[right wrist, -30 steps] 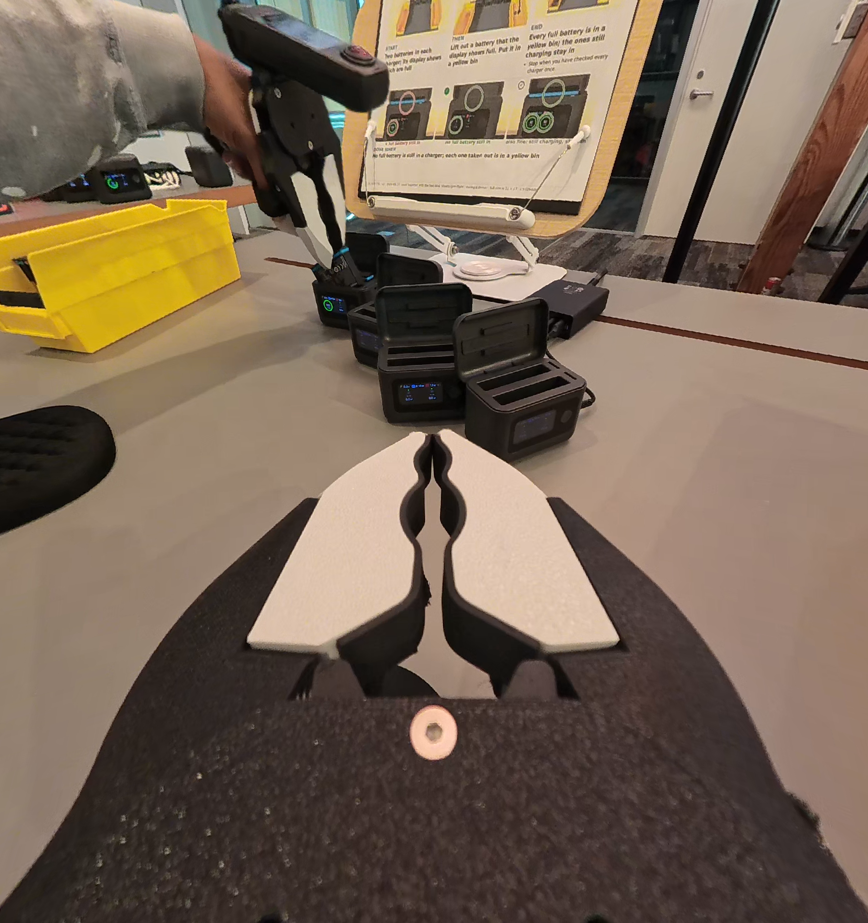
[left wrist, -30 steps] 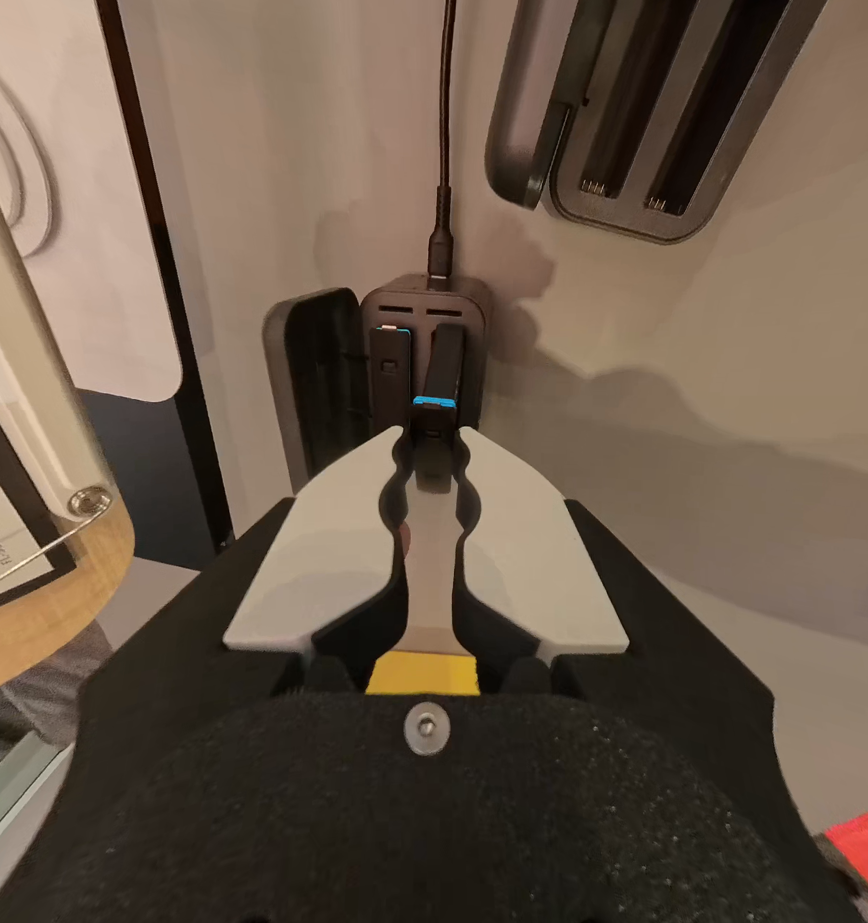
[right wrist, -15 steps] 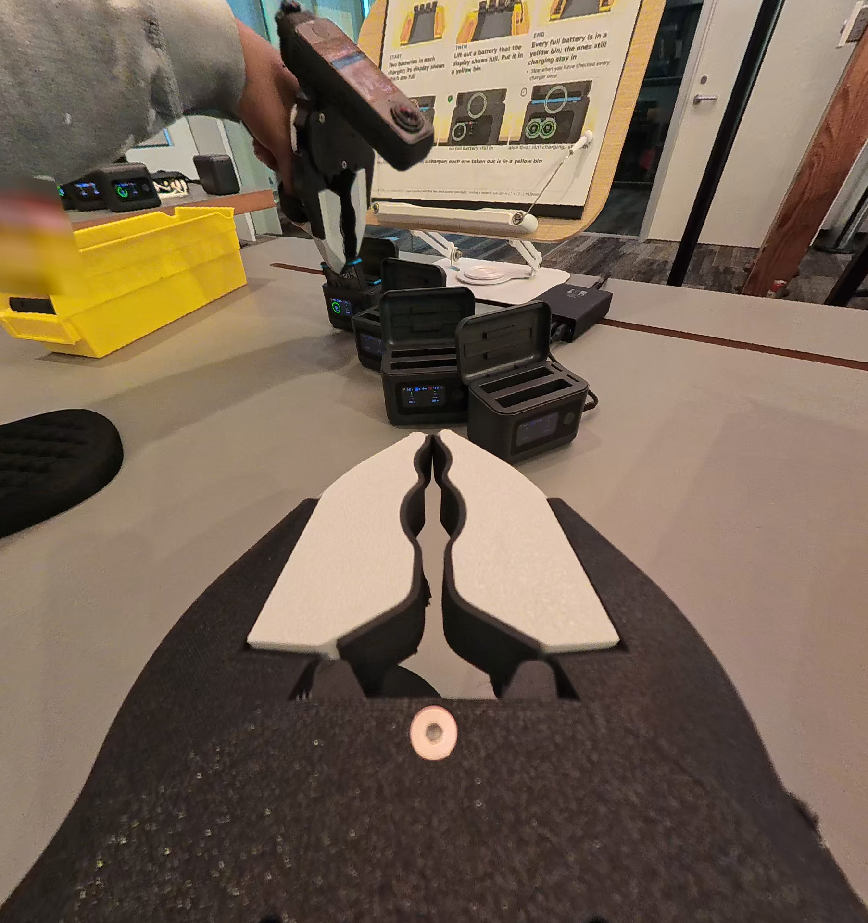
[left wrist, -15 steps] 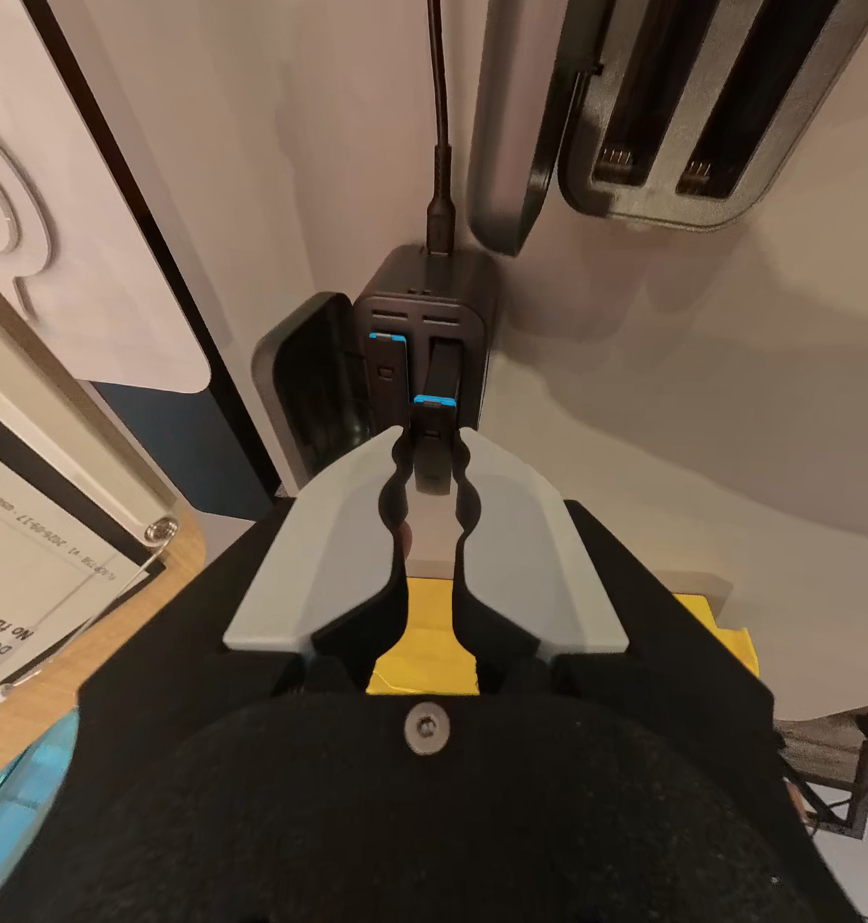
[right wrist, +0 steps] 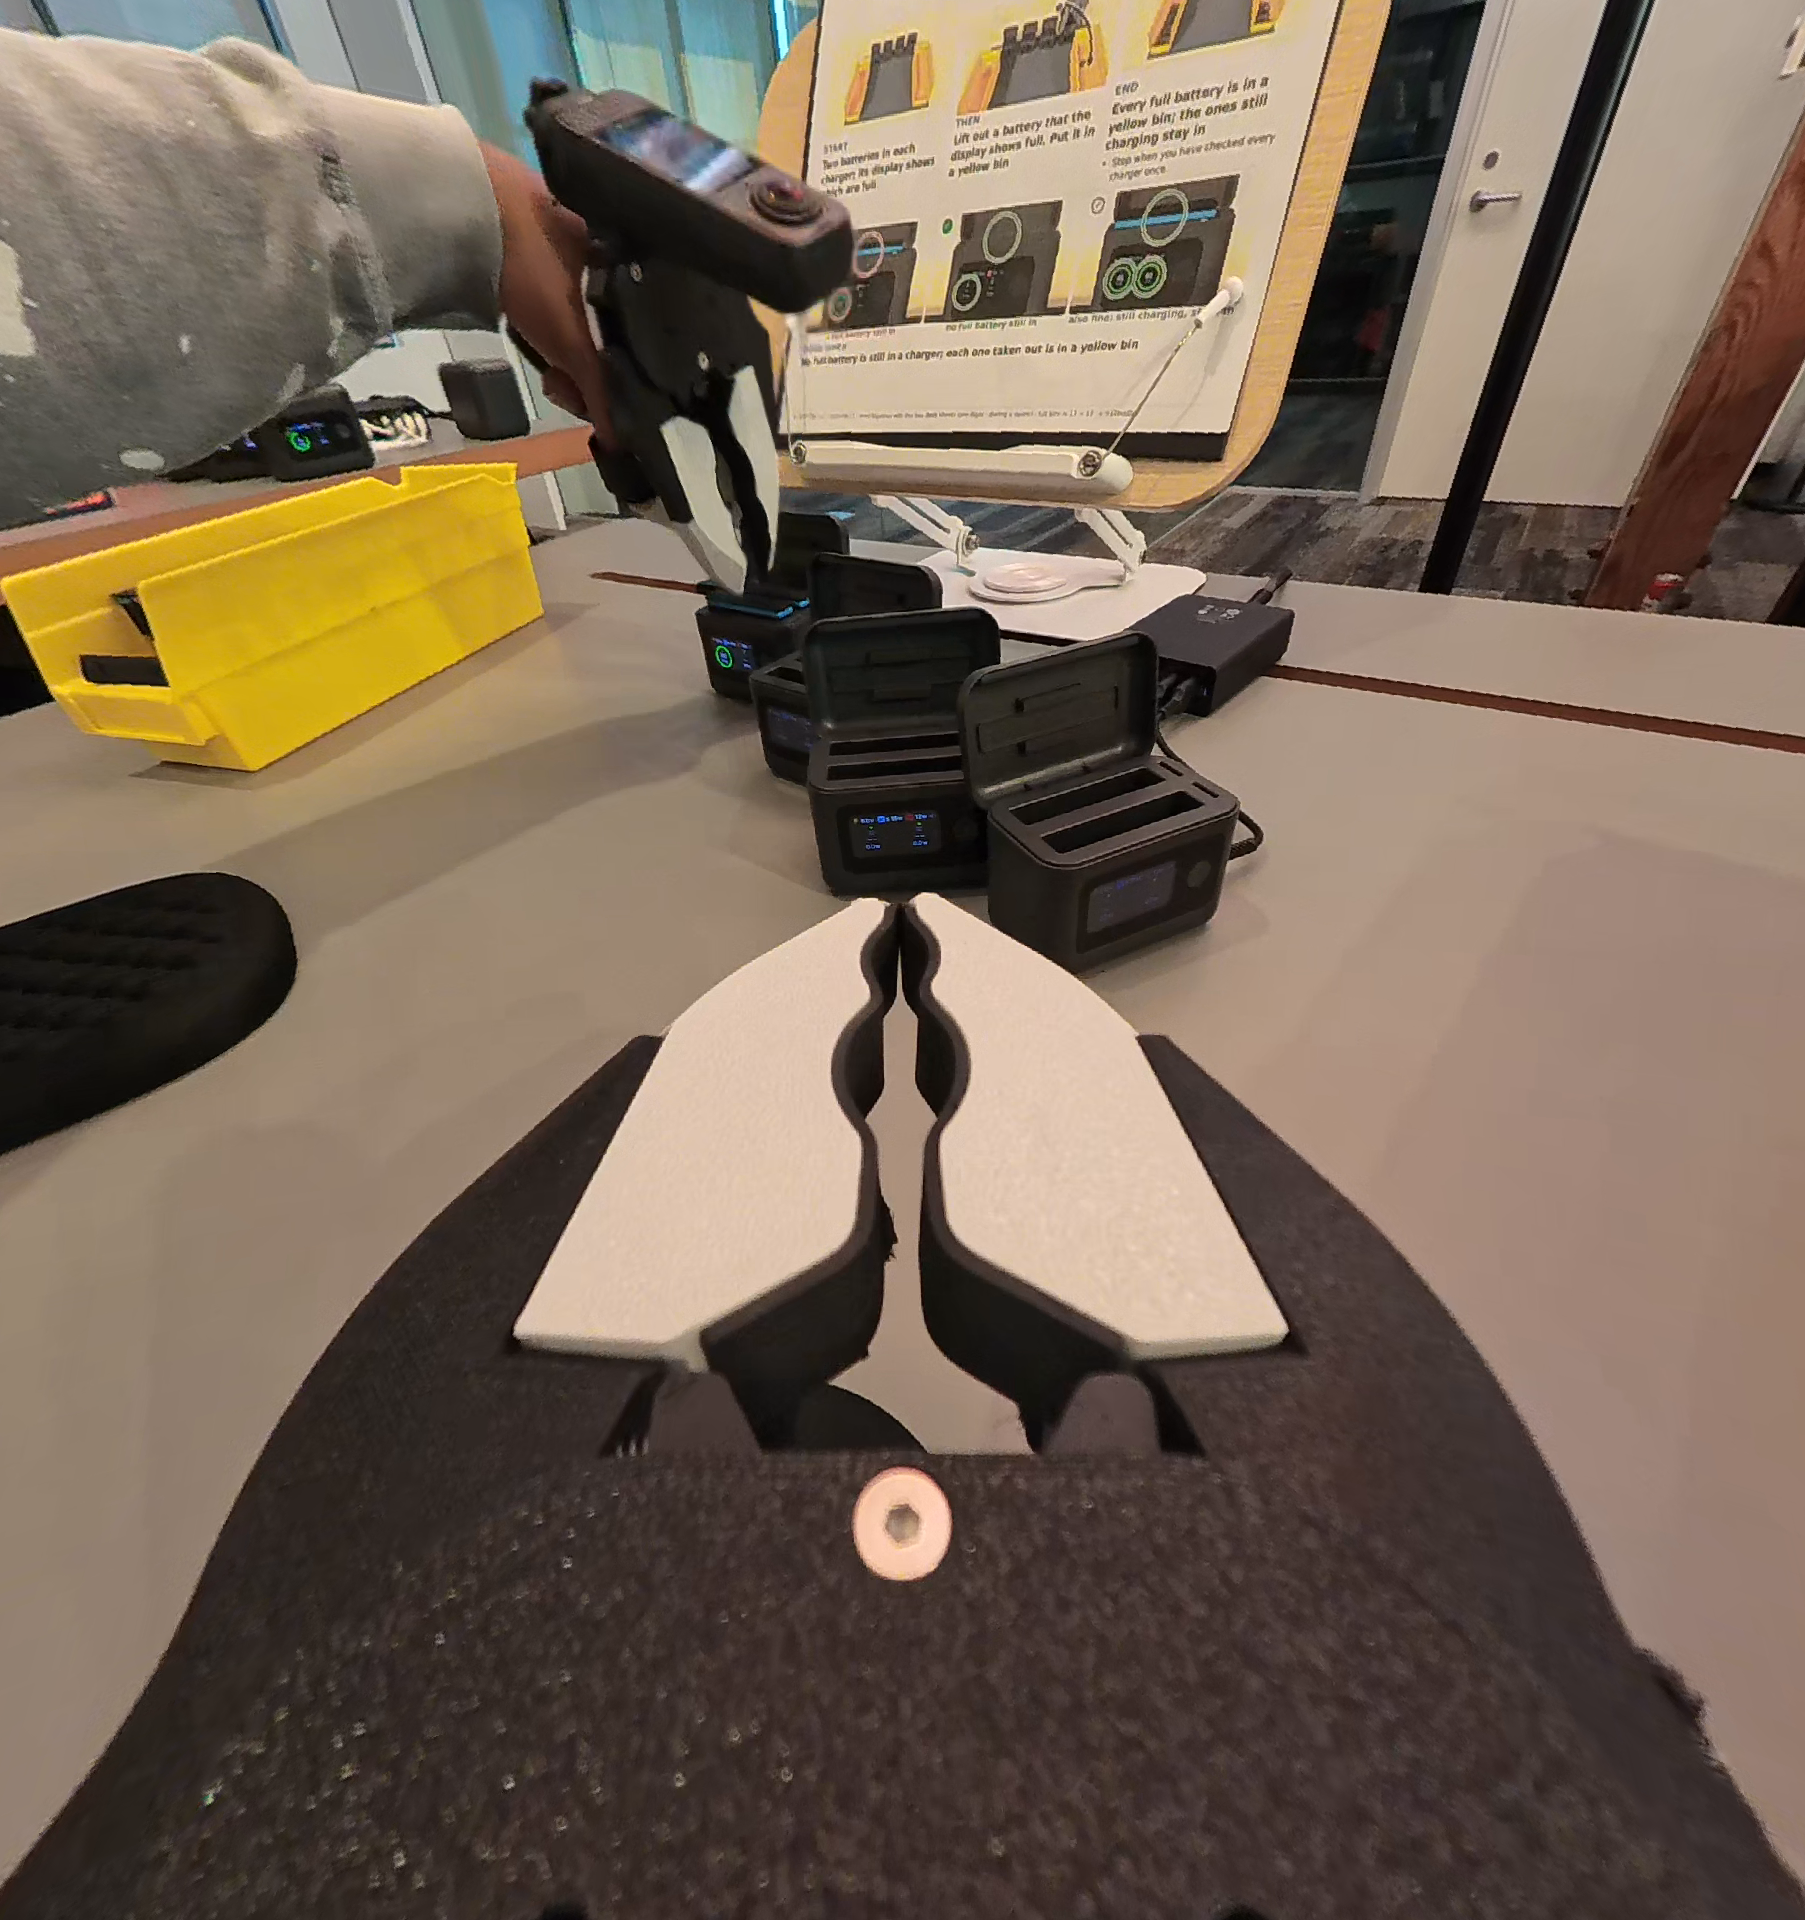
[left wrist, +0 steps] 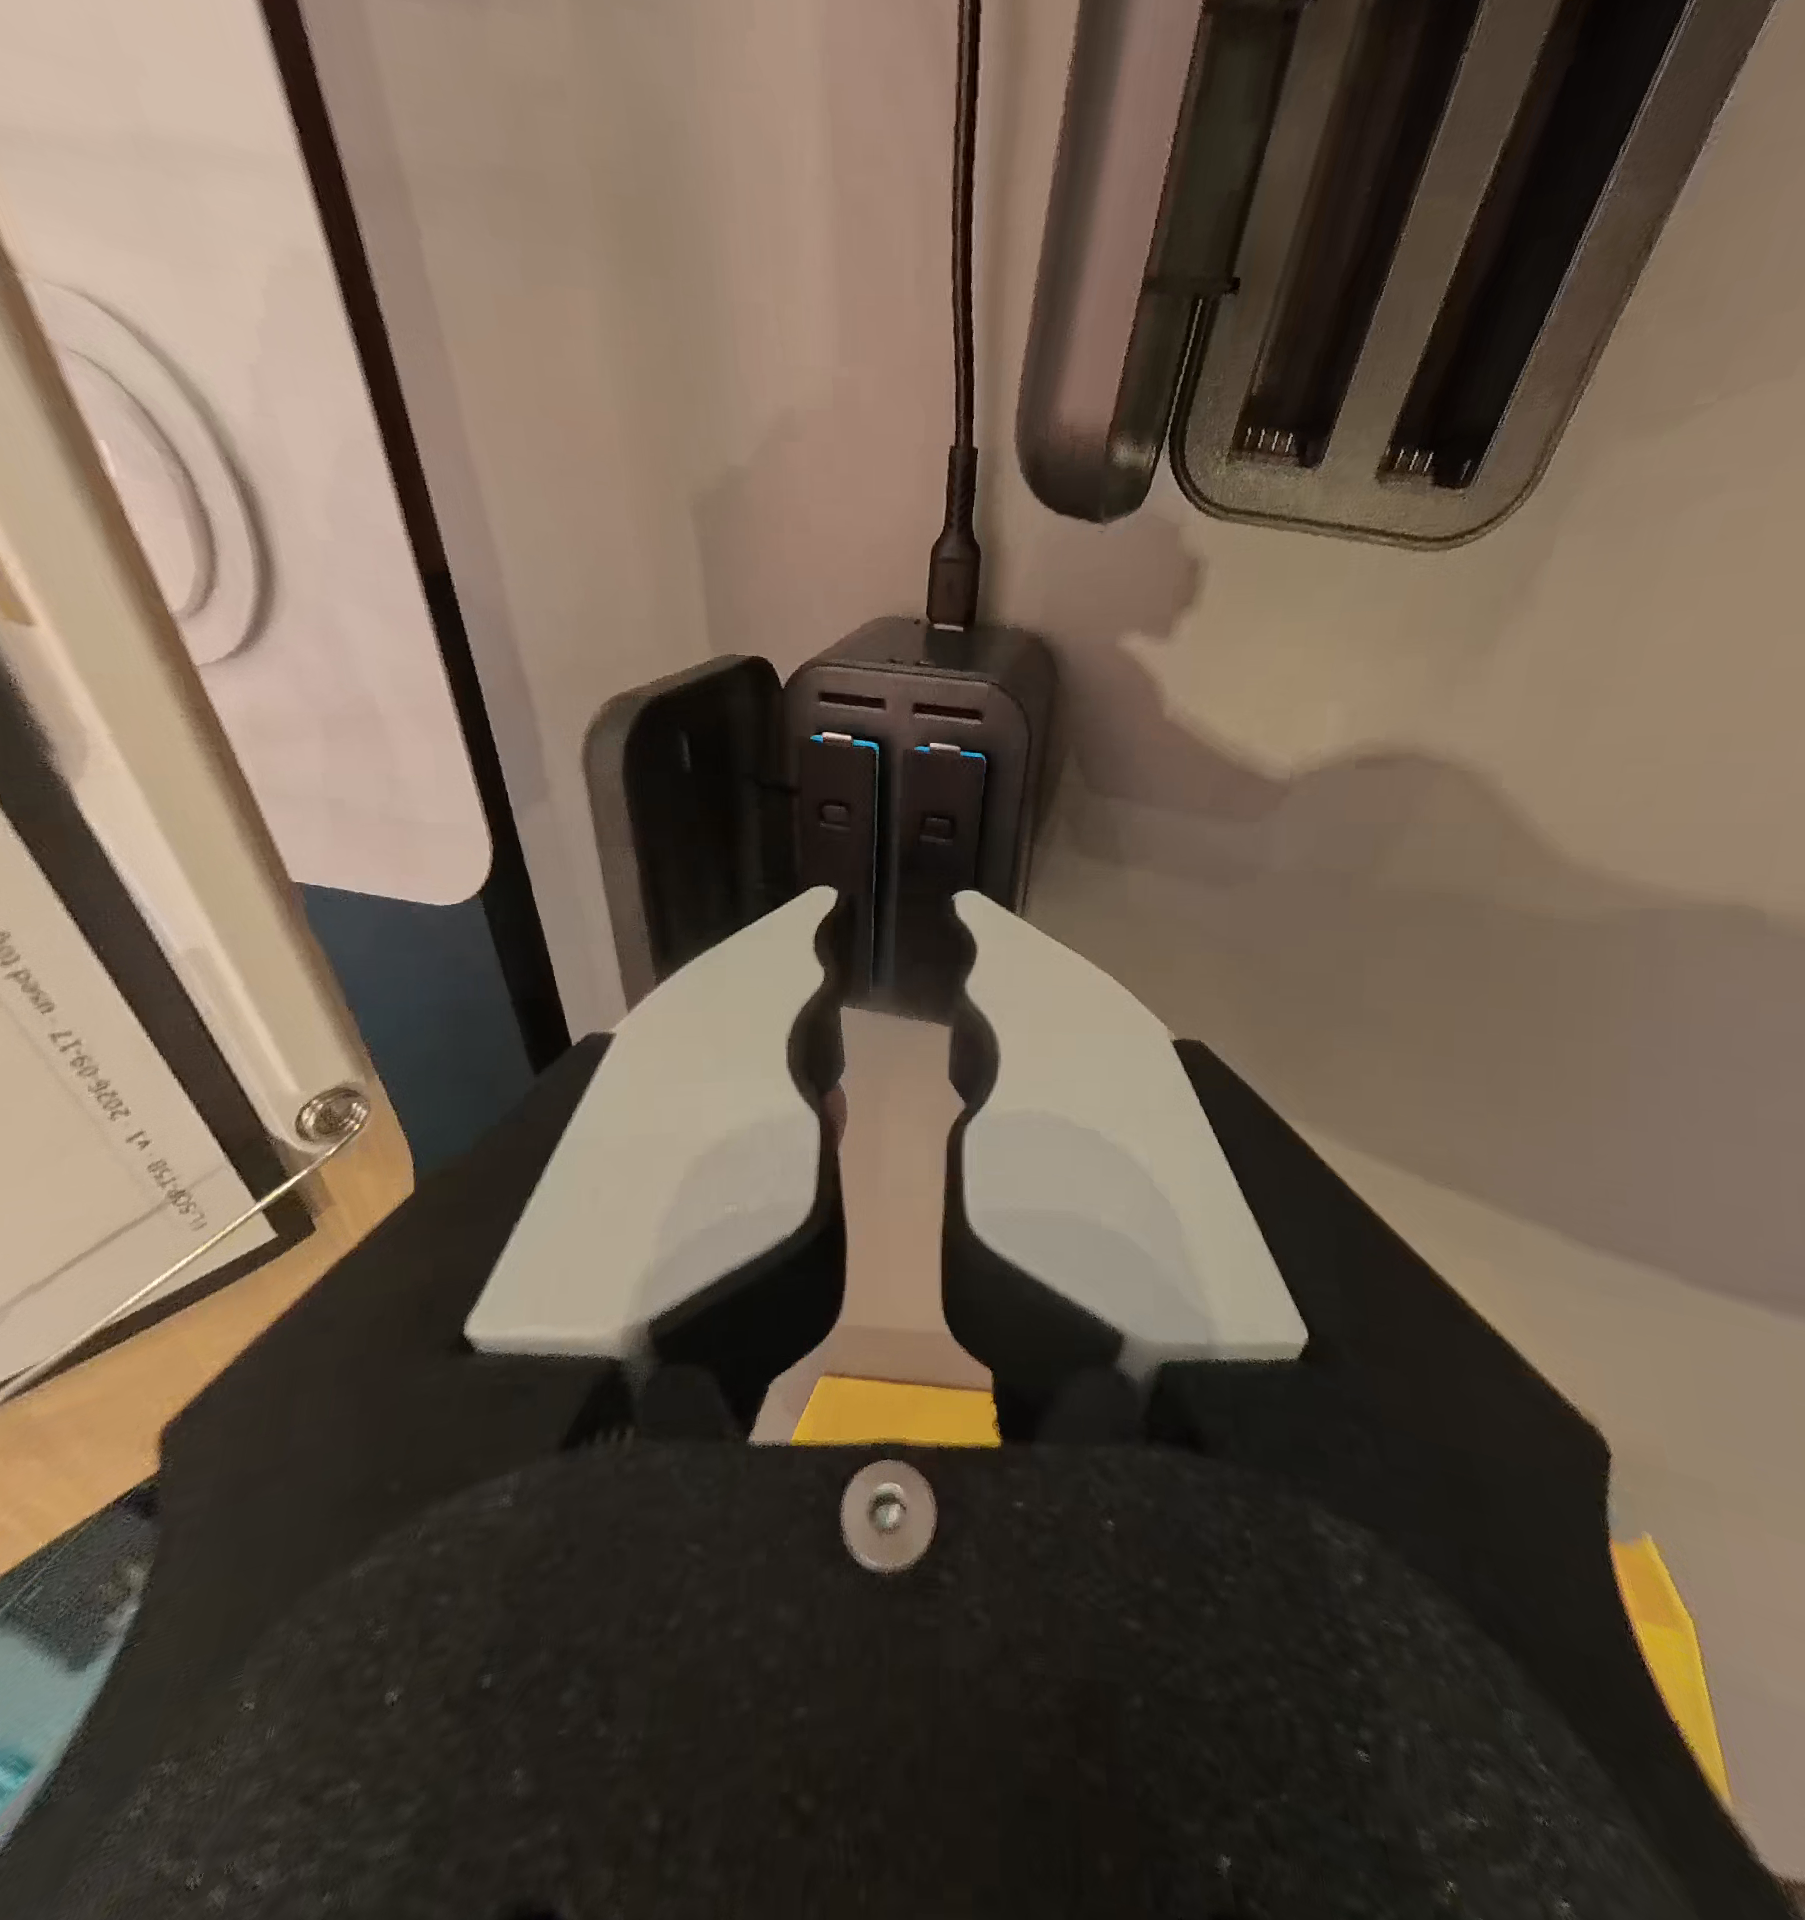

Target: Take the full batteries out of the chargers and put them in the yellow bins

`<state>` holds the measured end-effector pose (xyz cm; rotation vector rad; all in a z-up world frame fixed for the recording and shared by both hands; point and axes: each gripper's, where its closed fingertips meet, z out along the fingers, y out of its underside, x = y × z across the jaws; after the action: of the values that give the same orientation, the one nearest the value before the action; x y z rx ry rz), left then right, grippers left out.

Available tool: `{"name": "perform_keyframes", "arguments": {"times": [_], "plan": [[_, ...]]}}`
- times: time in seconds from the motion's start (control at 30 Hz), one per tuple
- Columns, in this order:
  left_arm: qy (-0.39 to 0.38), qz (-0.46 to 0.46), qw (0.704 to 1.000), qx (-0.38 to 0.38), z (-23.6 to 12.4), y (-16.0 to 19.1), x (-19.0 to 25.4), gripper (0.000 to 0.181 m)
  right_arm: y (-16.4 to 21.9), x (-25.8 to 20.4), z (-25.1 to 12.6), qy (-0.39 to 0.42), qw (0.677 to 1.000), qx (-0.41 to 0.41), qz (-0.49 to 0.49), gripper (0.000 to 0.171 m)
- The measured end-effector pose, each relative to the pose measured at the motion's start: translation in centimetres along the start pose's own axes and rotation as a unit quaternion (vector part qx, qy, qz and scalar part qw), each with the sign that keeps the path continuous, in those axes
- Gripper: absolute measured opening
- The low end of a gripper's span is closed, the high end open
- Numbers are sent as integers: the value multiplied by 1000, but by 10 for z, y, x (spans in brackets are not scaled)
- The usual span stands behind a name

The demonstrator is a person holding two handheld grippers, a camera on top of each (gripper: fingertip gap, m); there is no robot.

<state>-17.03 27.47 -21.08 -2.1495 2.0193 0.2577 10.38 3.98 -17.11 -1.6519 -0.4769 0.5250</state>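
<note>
From the left wrist view I lose the lower ends of both batteries [left wrist: 890, 831] behind my left gripper [left wrist: 896, 909], so I cannot tell whether its jaws touch them. The second charger [left wrist: 1397, 312] at one o'clock runs off the top edge. The yellow bin [left wrist: 1662, 1652] shows only slivers at five o'clock. In the right wrist view, the far charger's screen [right wrist: 723, 655] at eleven o'clock is too small to judge.

Pale grey wavy-edged fingers [right wrist: 732, 1122] on black textured bodies, silver screw [right wrist: 900, 1524], mottled grey sleeve [right wrist: 181, 249].
</note>
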Motion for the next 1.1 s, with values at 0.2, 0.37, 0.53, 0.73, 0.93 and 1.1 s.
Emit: {"name": "perform_keyframes", "arguments": {"times": [0.2,0.37,0.53,0.73,0.93,1.1], "plan": [[-8,-9,1000,1,9,8,0,3,0,0,0,-1,1000,0,0,0],[-14,-8,1000,11,9,7,1,0,0,0,0,-1,1000,0,2,0],[-34,12,999,-12,9,7,2,0,1,-1,1,-7,1000,-2,4,0],[-44,6,999,2,9,7,3,0,0,-1,1,-9,1000,1,10,0],[-117,-72,981,139,-43,17,7,3,-4,1,-2,-13,1000,15,23,0],[-178,-117,958,193,-118,69,44,15,-2,0,-1,-12,1000,8,16,0]]}}
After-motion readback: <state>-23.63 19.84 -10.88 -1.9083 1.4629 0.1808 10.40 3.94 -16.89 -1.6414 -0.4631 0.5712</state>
